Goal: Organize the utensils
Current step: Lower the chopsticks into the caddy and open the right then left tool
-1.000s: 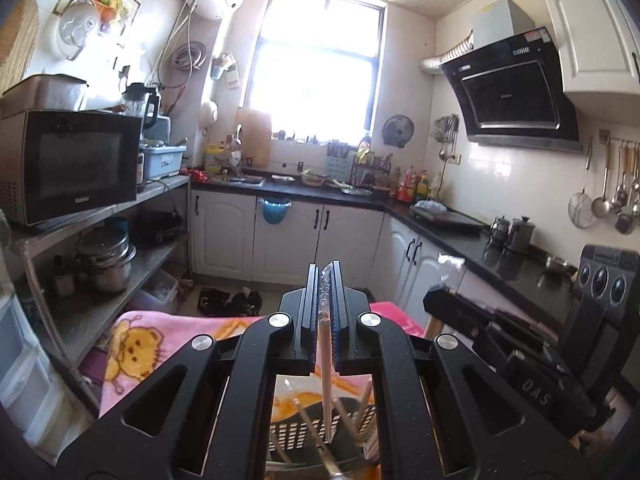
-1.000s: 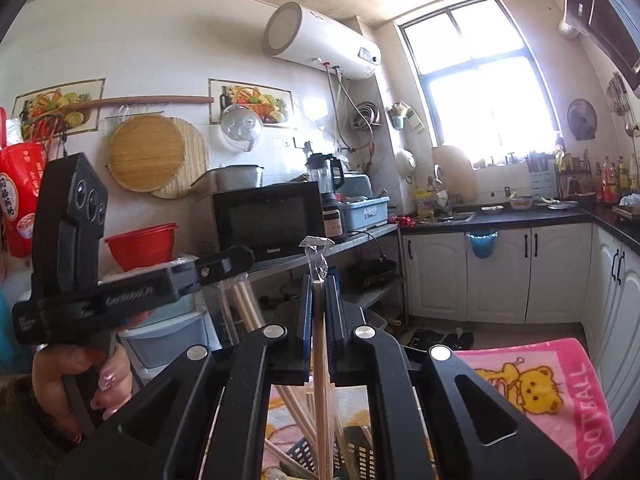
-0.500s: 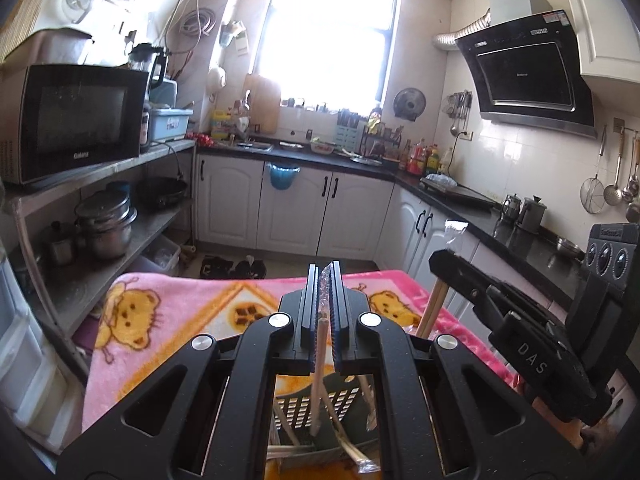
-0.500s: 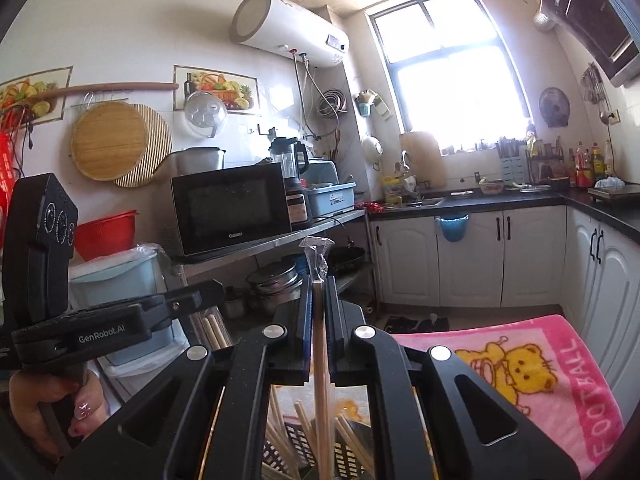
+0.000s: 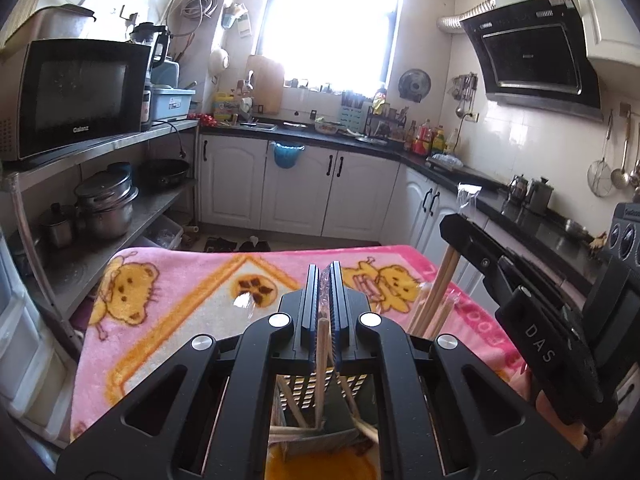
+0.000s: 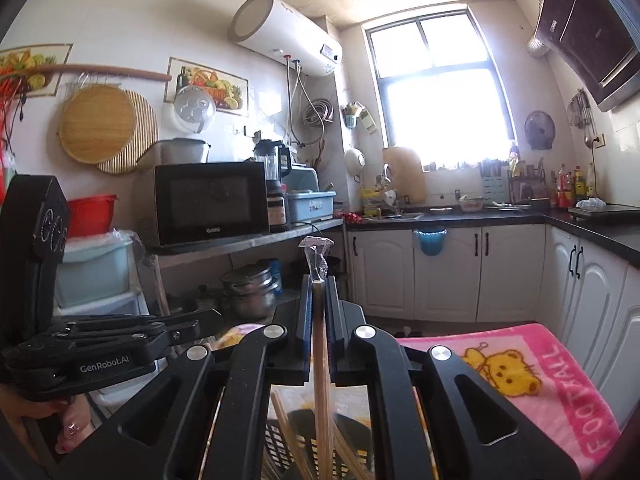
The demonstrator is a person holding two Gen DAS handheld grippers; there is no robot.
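Nearest you, both grippers are clamped tight, each on its own wrapped pair of chopsticks. Your left gripper (image 5: 325, 280) pinches its left pair (image 5: 321, 364) near the top, clear wrapper crinkled between the pads, sticks hanging down into the dark slotted utensil basket (image 5: 320, 390) below. Your right gripper (image 6: 319, 286) holds the right pair (image 6: 321, 376) the same way, wrapper tuft poking above the jaws, tips aimed into the basket, where loose chopsticks (image 6: 286, 424) already lean.

Handling, as a judgement: light, stiff wooden sticks; the plastic sleeve looks slick, so they could slide or swivel in the pads. Hold high on the shaft as you do now, and keep them near upright so the tips clear the basket rim. Breakage risk looks low.

Further out, the basket sits on a pink bear-print blanket (image 5: 172, 300) with "FOOTBALL" along its edge. Your right gripper's body reads "DAS" in the left view; the left one reads "GenRobot.AI" in the right view.

Far back, the microwave (image 5: 80, 92) says "Galanz". The range hood's lettering is too small to read.
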